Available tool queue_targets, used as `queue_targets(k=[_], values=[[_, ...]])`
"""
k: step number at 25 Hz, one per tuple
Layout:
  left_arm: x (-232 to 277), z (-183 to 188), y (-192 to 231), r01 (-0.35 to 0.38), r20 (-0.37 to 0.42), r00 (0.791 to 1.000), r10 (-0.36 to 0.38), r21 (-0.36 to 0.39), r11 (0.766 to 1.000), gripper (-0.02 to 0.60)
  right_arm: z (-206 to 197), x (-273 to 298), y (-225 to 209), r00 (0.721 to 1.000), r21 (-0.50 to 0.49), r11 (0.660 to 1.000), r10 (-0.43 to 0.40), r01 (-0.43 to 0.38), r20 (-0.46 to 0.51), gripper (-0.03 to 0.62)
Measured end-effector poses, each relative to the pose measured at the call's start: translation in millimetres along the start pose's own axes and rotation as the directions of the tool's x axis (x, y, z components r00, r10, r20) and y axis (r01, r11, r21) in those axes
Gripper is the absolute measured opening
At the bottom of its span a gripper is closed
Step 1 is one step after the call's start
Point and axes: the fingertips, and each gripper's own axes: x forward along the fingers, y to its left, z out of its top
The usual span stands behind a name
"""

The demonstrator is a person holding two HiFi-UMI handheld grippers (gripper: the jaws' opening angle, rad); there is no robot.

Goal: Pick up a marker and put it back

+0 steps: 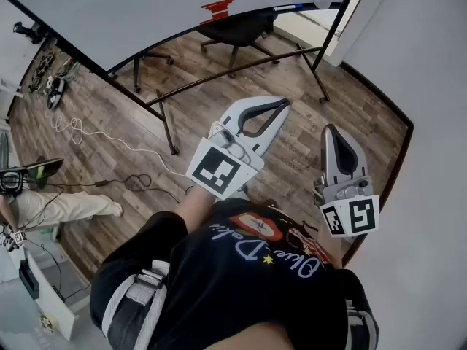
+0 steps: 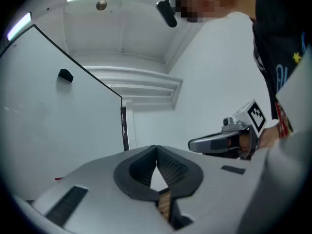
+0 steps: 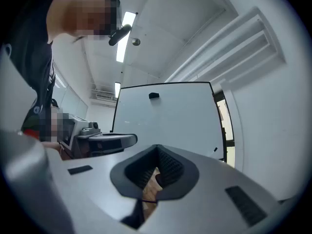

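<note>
A whiteboard on a black wheeled stand fills the top of the head view. On its ledge sit a red object and a thin blue marker. My left gripper is held up in front of my chest, jaws shut and empty. Beside it, my right gripper is also shut with nothing in it. Both are well short of the board. In the left gripper view the shut left gripper points up past the board's edge. The right gripper faces the whiteboard.
A black office chair stands behind the board's stand. Cables trail over the wood floor at left, near another person's legs. A white wall rises close on the right. A small black block sticks to the board.
</note>
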Motion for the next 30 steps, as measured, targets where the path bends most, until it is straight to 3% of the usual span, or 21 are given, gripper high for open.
queue_targets(k=[6,13,18,30], values=[[-2.5,-6.7,2.6,0.006,-0.006,1.000,-0.006,-0.012,1.000,0.003,-1.3,3.0,4.6,1.000,-0.036,0.999,-0.012,0.012,-0.001,0.000],[-5.2,-15.8,14.2,0.025,-0.006,1.000,-0.025,-0.037,0.999,0.003,-1.0,12.1,3.5,0.998,0.003,0.998,-0.056,0.056,0.042,0.000],[-6.7,-19.0,27.1,0.047,0.004,0.999,-0.047,-0.052,0.998,0.003,3.7,25.2,14.3,0.998,-0.020,0.999,-0.033,0.034,0.062,0.000],[-4.4,-30.5,69.3,0.121,0.023,0.993,-0.120,-0.062,0.991,0.005,4.4,60.6,17.2,0.990,-0.046,0.991,-0.125,0.128,0.065,0.000]])
